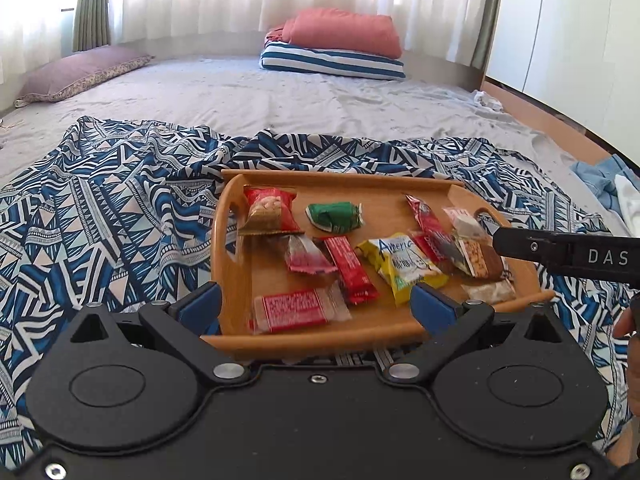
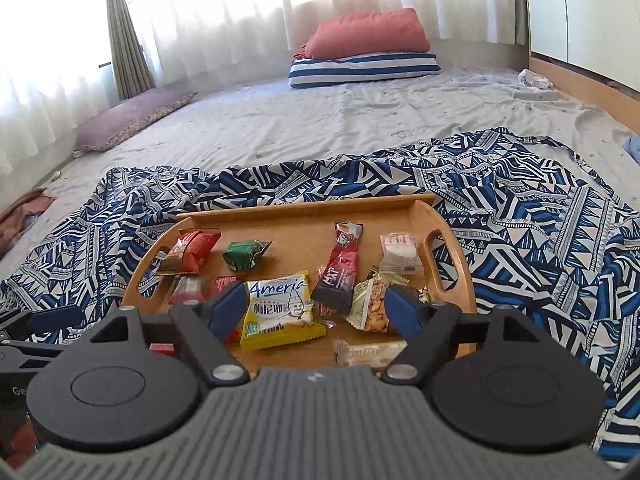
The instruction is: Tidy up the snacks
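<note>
A wooden tray (image 2: 454, 264) of wrapped snacks sits on a blue-and-white patterned cloth (image 2: 520, 216) spread over a bed (image 2: 320, 120), with both pairs of tongs hanging just above the tray's near edge. The right tongs (image 2: 316, 310) stand wide open, pads on either side of a yellow "America" packet (image 2: 280, 308) without touching it; nothing is gripped. The left tongs (image 1: 316, 306) are likewise spread wide and empty, framing a clear-ended red bar (image 1: 296, 312) at the tray's near rim.

Inside the tray, a red pack of nuts (image 2: 192, 252) lies at the far left, a green-wrapped sweet (image 2: 244, 254) just beside it, and a tall red-and-black sachet (image 2: 340, 268) near the middle. A see-through bag of peanuts (image 2: 372, 304) lies by the right tongs' right pad, with a small pale packet (image 2: 400, 254) beyond it next to the tray's right handle slot. In the left wrist view a second red bar (image 1: 350, 270) lies between the clear-ended bar and the yellow packet.

At the far end of the bed, a coral pillow (image 2: 368, 34) is stacked on a folded blue-striped cushion (image 2: 364, 68), and a mauve pillow (image 2: 132, 118) lies near the curtained window (image 2: 240, 8).
</note>
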